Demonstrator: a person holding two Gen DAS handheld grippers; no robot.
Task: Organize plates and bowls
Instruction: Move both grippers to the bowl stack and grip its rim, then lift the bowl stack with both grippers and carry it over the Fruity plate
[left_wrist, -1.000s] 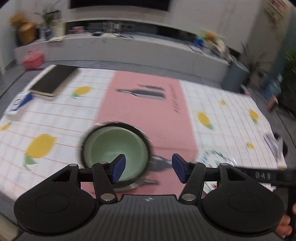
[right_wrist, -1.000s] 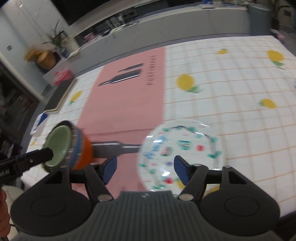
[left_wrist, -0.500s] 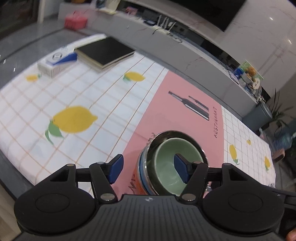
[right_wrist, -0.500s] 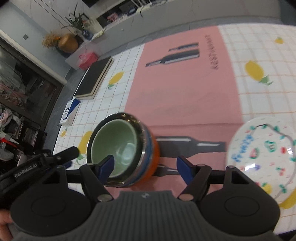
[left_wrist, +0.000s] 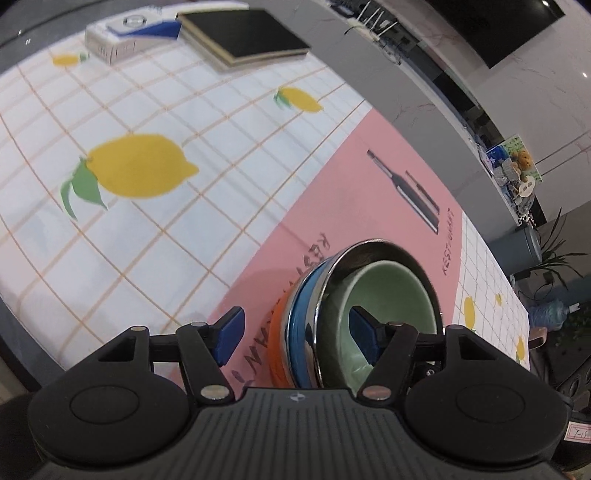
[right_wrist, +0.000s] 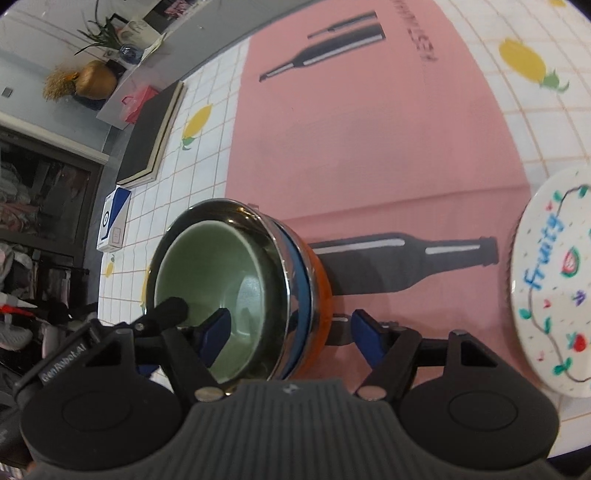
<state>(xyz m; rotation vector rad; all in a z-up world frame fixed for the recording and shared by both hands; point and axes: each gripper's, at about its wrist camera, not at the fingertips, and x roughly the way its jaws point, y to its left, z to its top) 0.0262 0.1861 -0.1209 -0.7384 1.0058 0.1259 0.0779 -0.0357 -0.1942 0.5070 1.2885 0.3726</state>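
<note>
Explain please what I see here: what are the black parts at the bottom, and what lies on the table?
No robot: a person holds a two-finger tool in each hand, and a camera on each looks along its blue-tipped fingers. One picture is from the left gripper, one from the right gripper. Both are open, straddling the rim of a stack of bowls, green bowl innermost. Nothing is held. A painted plate, a black book and a small box lie nearby.
</note>
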